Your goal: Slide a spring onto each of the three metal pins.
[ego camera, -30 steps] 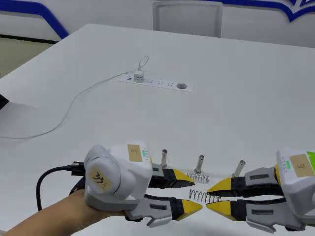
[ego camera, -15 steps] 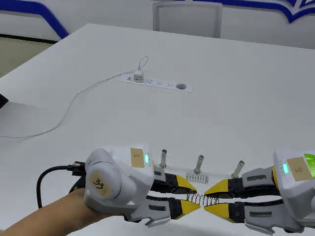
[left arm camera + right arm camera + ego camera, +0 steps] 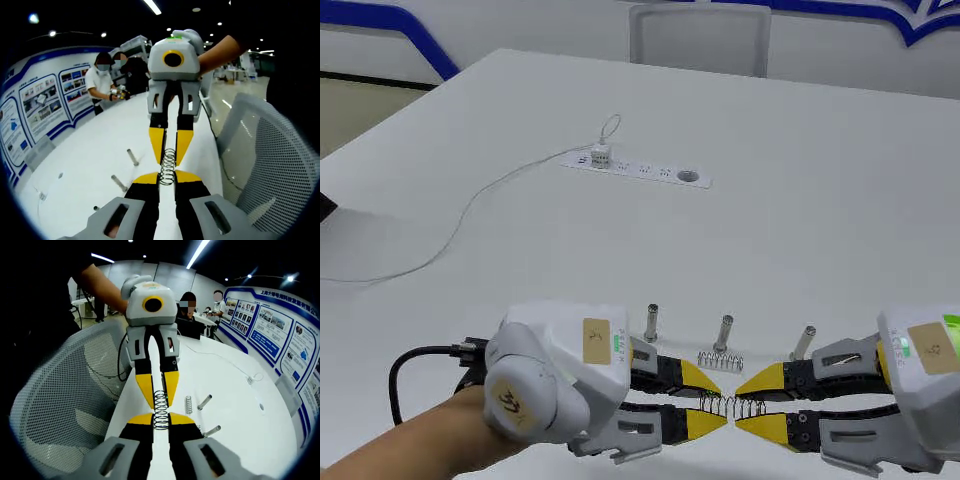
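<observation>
A small steel spring [image 3: 732,406] hangs level just above the white table, between the two grippers' yellow tips. My left gripper [image 3: 720,402] is shut on its left end and my right gripper [image 3: 741,404] is shut on its right end. In the left gripper view the spring [image 3: 168,162] runs from my left gripper [image 3: 166,178] up to the facing yellow fingers. The right gripper view has the same spring [image 3: 160,409] rising from my right gripper [image 3: 161,419]. Three bare upright metal pins [image 3: 651,322] [image 3: 723,332] [image 3: 804,342] stand just behind. A second spring [image 3: 721,360] lies by the middle pin.
A white power strip [image 3: 645,170] with a plugged-in adapter and a thin cable [image 3: 470,205] lies further back on the table [image 3: 820,230]. A chair [image 3: 700,35] stands at the far edge. A grey mesh chair [image 3: 270,150] is close behind me.
The left gripper's jaws have narrowed onto the spring's left end. Both grippers have drawn a little closer together and slightly lower in the view.
</observation>
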Demonstrator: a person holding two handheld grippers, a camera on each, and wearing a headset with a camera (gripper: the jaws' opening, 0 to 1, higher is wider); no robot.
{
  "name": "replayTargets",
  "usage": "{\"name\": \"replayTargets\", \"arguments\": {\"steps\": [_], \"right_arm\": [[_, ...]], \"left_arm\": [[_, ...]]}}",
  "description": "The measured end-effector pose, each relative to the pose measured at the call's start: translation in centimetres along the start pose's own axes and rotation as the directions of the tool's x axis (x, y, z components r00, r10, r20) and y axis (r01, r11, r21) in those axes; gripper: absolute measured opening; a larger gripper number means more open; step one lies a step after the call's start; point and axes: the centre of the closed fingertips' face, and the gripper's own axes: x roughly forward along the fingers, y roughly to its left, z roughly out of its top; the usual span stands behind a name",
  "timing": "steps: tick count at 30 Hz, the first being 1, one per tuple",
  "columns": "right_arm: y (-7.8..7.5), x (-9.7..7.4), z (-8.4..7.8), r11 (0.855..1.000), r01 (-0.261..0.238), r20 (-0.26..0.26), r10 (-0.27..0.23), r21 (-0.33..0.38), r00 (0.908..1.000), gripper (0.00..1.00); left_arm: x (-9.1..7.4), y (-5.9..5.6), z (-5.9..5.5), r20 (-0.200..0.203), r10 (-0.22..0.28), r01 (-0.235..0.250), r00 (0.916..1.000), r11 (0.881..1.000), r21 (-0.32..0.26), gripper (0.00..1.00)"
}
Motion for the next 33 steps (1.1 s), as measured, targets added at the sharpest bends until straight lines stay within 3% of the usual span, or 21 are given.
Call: {"name": "replayTargets", "arguments": {"steps": [5,9,17,23,33], "right_arm": [[-0.1,0.0,-0.1,1.000,0.003,0.006,-0.003,0.017,1.0000,0.12],[-0.2,0.2,-0.9,1.000,0.019,-0.033,-0.019,-0.008,0.9993,0.13],[-0.1,-0.1,-0.4,0.998,0.012,0.022,-0.013,0.056,0.9997,0.11],[-0.3,-0.9,0.6,0.991,-0.001,0.091,-0.011,0.130,0.9958,0.11],[-0.1,-1.3,1.4,0.992,-0.007,0.107,-0.006,0.127,0.9943,0.10]], "left_arm": [[0.0,-0.2,0.1,0.001,-0.014,0.014,0.9999,1.000,-0.005,0.09],[-0.3,-0.1,0.3,0.001,-0.015,0.015,0.9999,1.000,-0.008,0.09],[-0.6,-0.2,0.2,-0.005,-0.026,0.026,0.9997,1.000,-0.009,0.09],[-0.5,-0.2,0.5,-0.006,-0.022,0.022,0.9997,1.000,0.002,0.09],[-0.2,-0.2,0.5,-0.008,-0.011,0.011,0.9999,1.000,0.008,0.09]]}}
